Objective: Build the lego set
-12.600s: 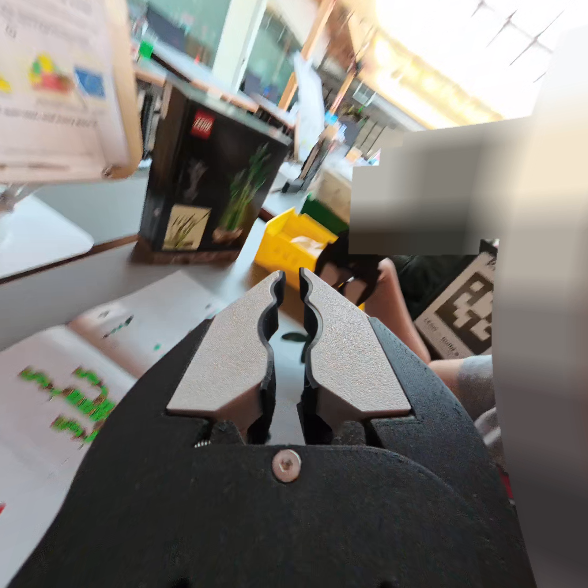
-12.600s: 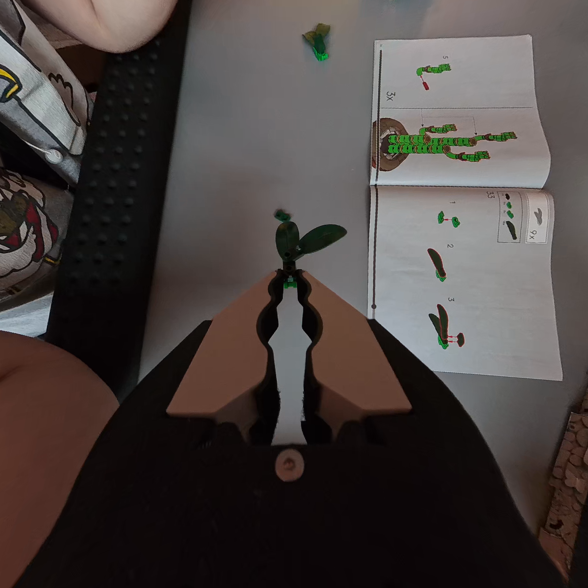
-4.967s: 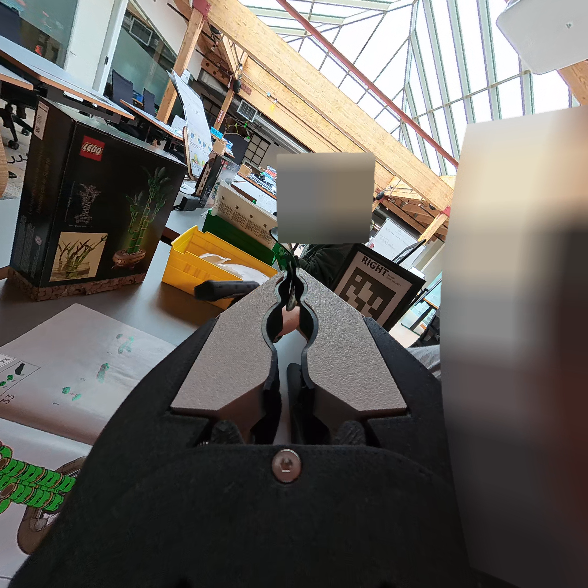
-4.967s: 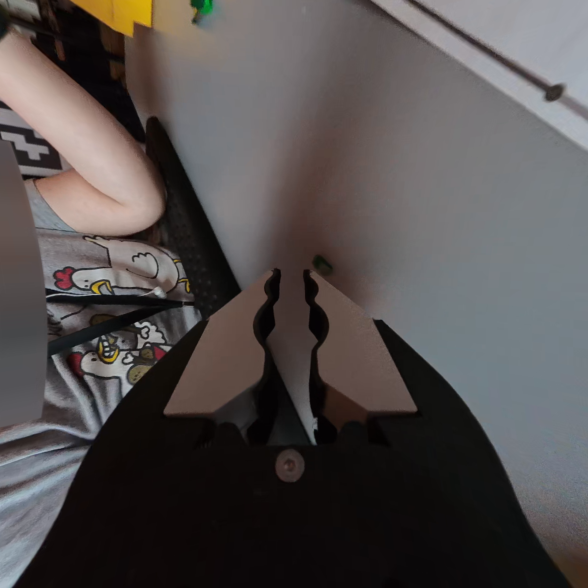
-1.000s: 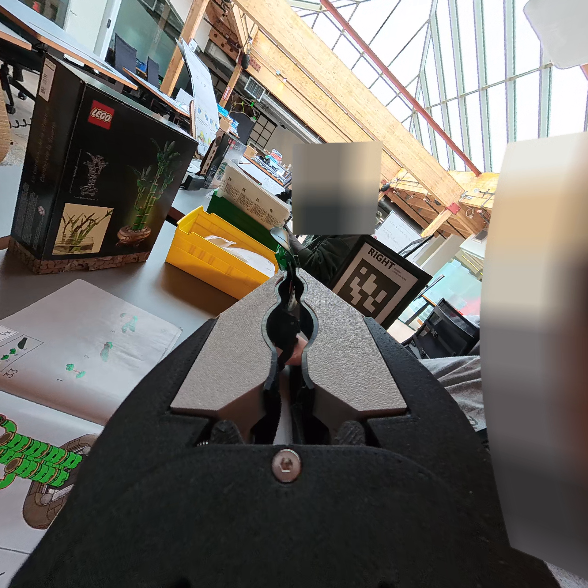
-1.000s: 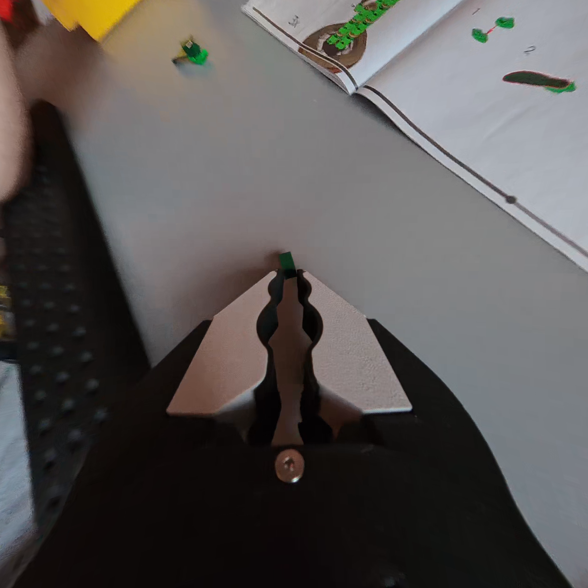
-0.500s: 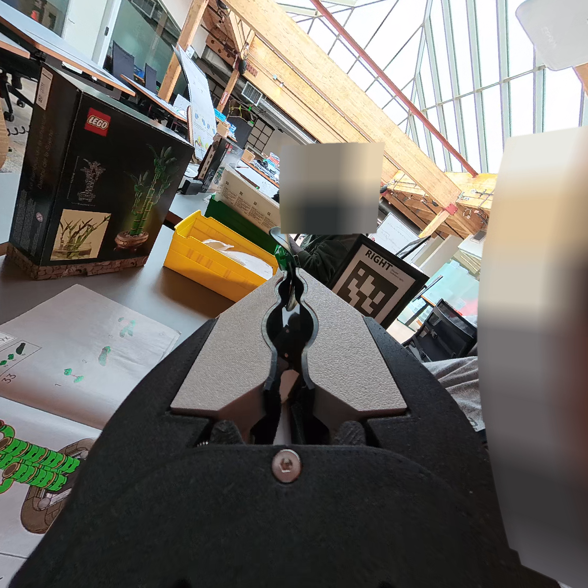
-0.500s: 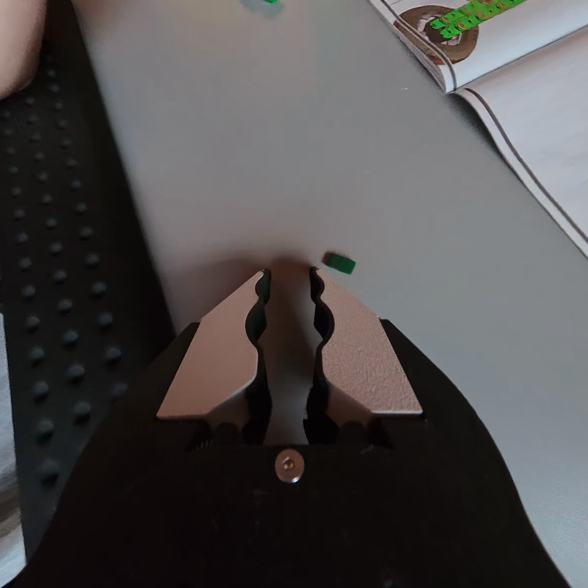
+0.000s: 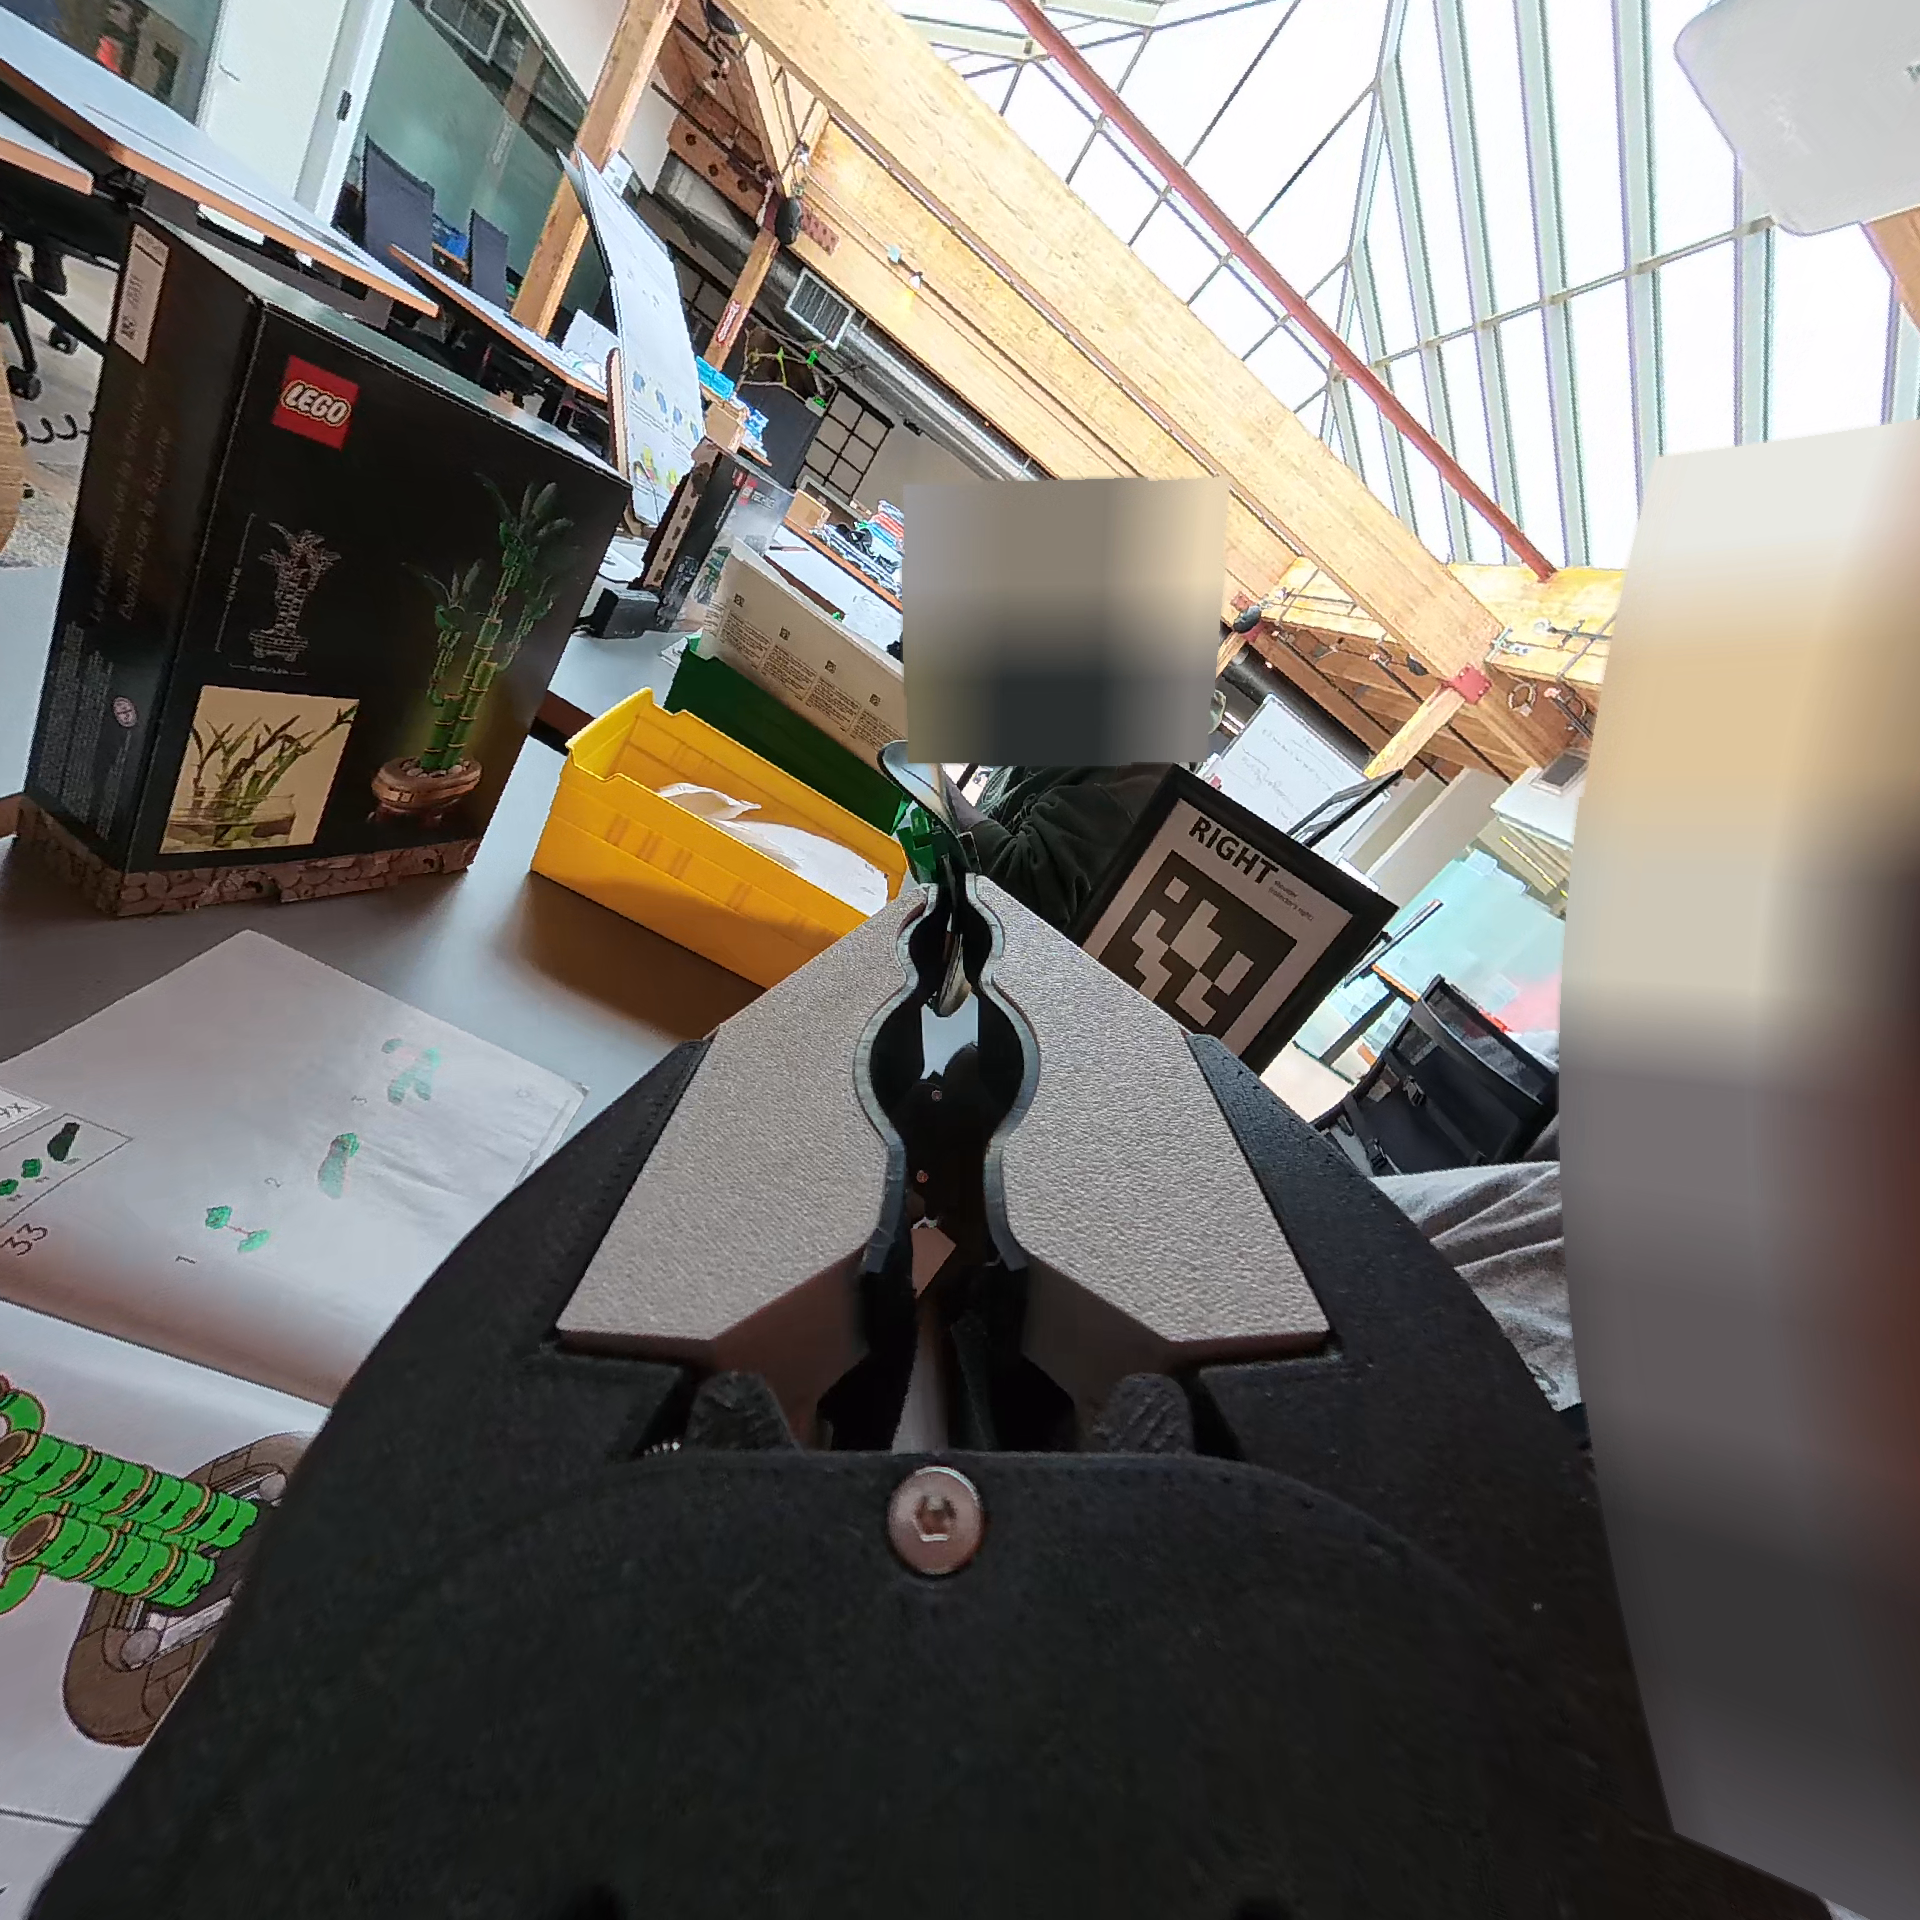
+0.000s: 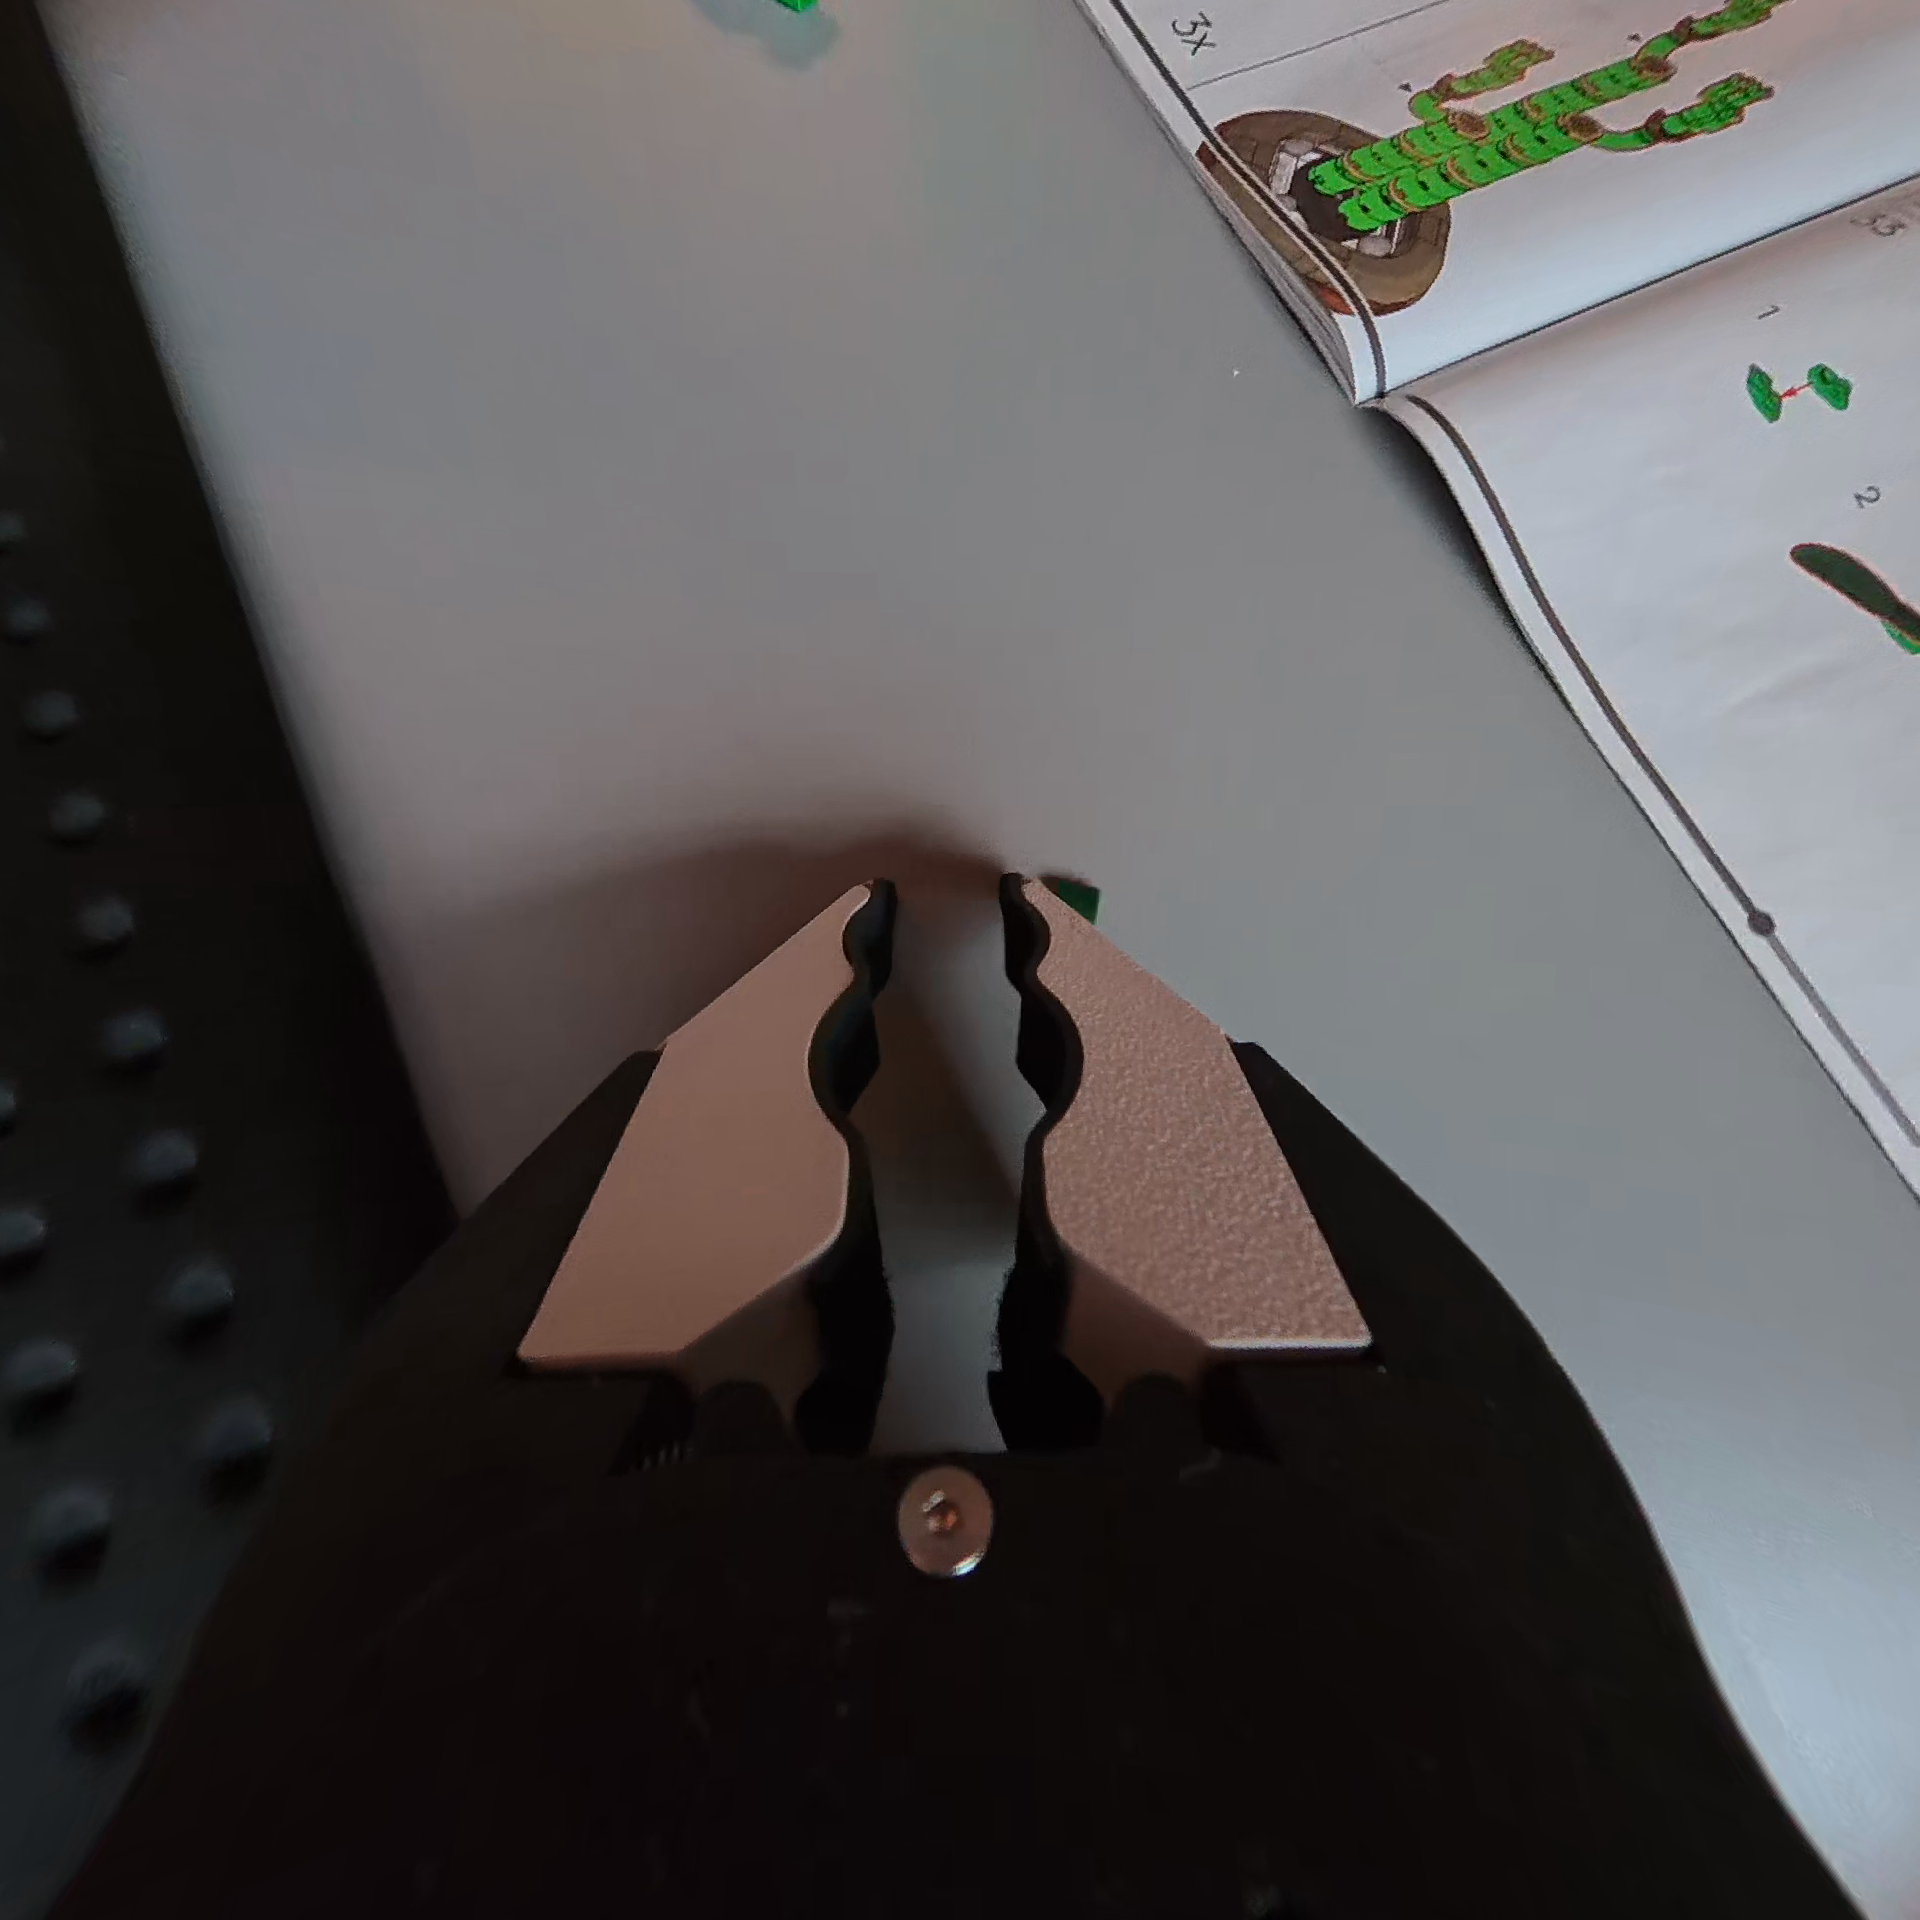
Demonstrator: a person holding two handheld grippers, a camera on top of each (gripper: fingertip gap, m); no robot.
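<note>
Grippers: left gripper [image 9: 948, 902] clamps one leaf piece [image 9: 928, 821]; right gripper [image 10: 940, 902] gapes.

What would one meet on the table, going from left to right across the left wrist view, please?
Open instruction booklet → black set box → yellow bin → leaf piece pinched at the left gripper tips → black-and-white marker board.

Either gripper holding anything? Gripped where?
Left gripper pinches the green leaf piece at its lower end. Right gripper is open, empty; small green piece lies beside its tip.
</note>
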